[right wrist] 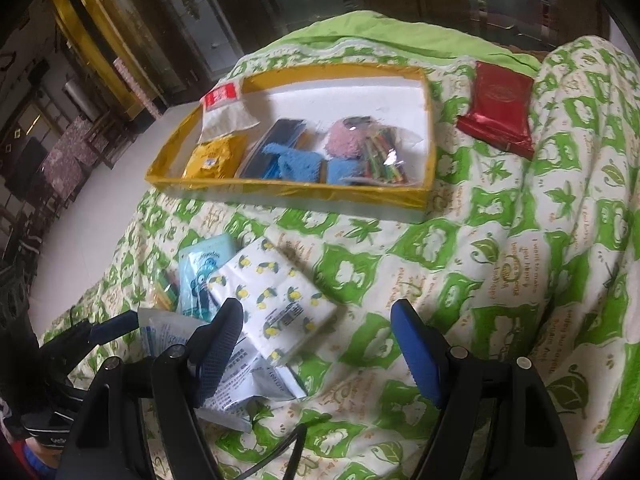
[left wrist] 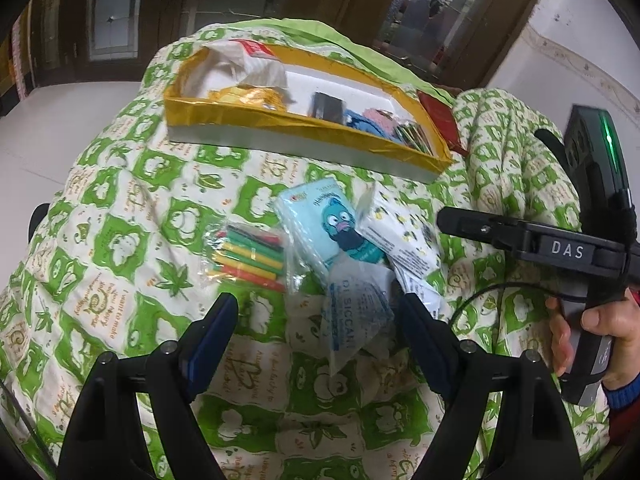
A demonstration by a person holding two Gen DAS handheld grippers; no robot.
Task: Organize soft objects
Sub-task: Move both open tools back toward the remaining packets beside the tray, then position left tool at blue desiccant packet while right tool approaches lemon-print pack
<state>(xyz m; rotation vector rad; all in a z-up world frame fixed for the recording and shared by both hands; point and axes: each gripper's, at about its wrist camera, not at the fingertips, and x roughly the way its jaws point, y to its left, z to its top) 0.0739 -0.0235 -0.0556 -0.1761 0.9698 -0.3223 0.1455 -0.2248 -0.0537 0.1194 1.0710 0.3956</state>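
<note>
Between the left gripper's (left wrist: 316, 320) wide jaws lies a desiccant packet (left wrist: 356, 320).

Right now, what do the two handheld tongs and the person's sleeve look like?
Both tongs, left and right, have black frames with blue ribbed pads. The right one's body reads "DAS", shows a green light, and trails a thin black cable. The person's hand has a blue cuff.
</note>
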